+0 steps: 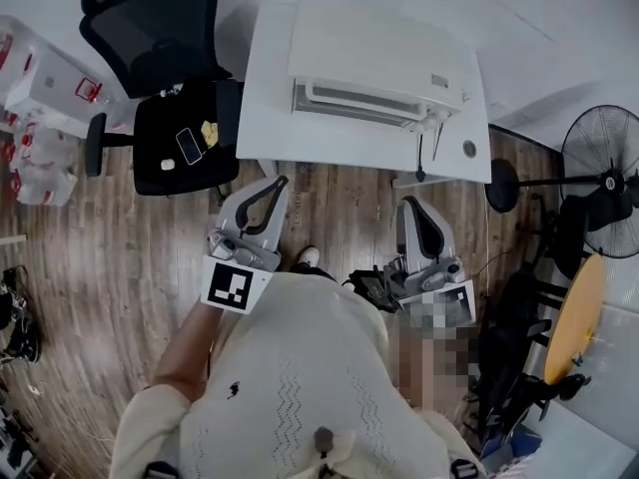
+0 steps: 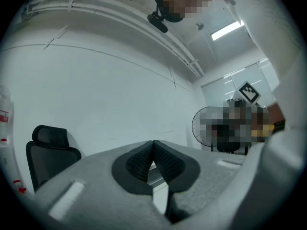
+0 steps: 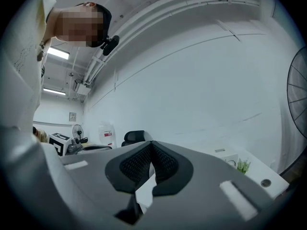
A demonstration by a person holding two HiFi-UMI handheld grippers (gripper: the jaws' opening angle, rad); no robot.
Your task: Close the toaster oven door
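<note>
The white toaster oven (image 1: 379, 53) stands on a white table (image 1: 270, 118) ahead of me, its front with a long bar handle (image 1: 364, 103) facing me. From above I cannot tell how far its door stands out. My left gripper (image 1: 272, 190) hovers over the wood floor just short of the table's front edge, left of the oven. Its jaws are shut with nothing between them, and the dark pads meet in the left gripper view (image 2: 153, 145). My right gripper (image 1: 411, 210) is held level below the oven's right end, also shut and holding nothing (image 3: 151, 145).
A black office chair (image 1: 165, 78) with a phone on its seat stands left of the table. A black standing fan (image 1: 604, 168) and a yellow round board (image 1: 574, 317) are at the right. A cable hangs from the table's front edge near the oven.
</note>
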